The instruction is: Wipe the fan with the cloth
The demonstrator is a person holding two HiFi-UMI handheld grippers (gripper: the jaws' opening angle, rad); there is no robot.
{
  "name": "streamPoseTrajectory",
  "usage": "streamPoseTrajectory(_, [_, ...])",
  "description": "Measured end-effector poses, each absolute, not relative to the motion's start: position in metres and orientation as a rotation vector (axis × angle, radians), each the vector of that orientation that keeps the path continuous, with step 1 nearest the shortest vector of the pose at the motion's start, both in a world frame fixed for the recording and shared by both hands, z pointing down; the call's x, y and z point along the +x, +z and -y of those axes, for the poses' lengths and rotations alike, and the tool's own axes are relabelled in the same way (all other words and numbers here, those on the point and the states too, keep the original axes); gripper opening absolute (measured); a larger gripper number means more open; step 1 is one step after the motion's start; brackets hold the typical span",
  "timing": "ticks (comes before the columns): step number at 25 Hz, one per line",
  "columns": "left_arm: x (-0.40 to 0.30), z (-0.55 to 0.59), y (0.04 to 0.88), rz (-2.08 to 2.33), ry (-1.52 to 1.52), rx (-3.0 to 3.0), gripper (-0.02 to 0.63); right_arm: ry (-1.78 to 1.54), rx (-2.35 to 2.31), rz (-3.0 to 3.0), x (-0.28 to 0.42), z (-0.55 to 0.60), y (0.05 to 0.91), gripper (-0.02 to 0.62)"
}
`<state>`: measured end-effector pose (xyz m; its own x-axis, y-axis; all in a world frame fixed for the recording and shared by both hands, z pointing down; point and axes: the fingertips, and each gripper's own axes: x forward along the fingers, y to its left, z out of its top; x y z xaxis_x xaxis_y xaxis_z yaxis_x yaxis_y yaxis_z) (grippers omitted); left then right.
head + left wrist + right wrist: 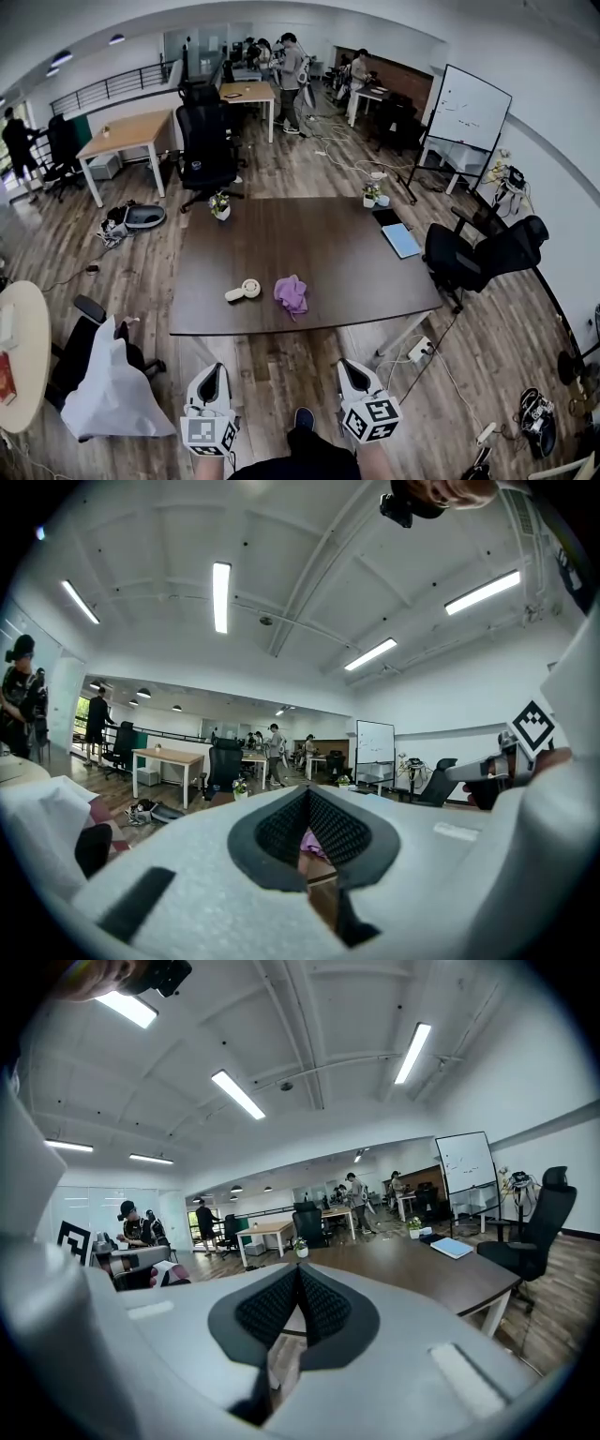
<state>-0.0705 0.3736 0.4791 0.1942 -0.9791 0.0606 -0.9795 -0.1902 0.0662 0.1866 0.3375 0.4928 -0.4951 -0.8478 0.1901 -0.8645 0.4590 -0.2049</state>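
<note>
A small cream hand fan (pixel 244 291) lies on the dark brown table (pixel 319 244) near its front edge. Just to its right sits a crumpled purple cloth (pixel 292 293). A sliver of the purple cloth (pixel 312 846) also shows through the left gripper's jaws. My left gripper (pixel 212 377) and right gripper (pixel 352 373) hang side by side in front of the table, short of its edge. Both are shut with nothing between the pads. In the right gripper view the gripper (pixel 296 1279) points over the table (pixel 422 1265).
Two flower pots (pixel 220 206) (pixel 371 195) and a blue notebook (pixel 401 240) stand on the far part of the table. Black office chairs (pixel 483 253) flank the right side, and a chair draped in white (pixel 108 380) stands at left. People stand in the background.
</note>
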Motion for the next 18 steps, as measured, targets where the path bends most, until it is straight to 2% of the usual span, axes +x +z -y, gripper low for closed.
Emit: streamPoseTrajectory(18, [-0.084, -0.295, 0.482, 2.054, 0.031, 2.242, -0.005, 0.387, 1.449, 2.7, 0.176, -0.237, 0.49, 0.011])
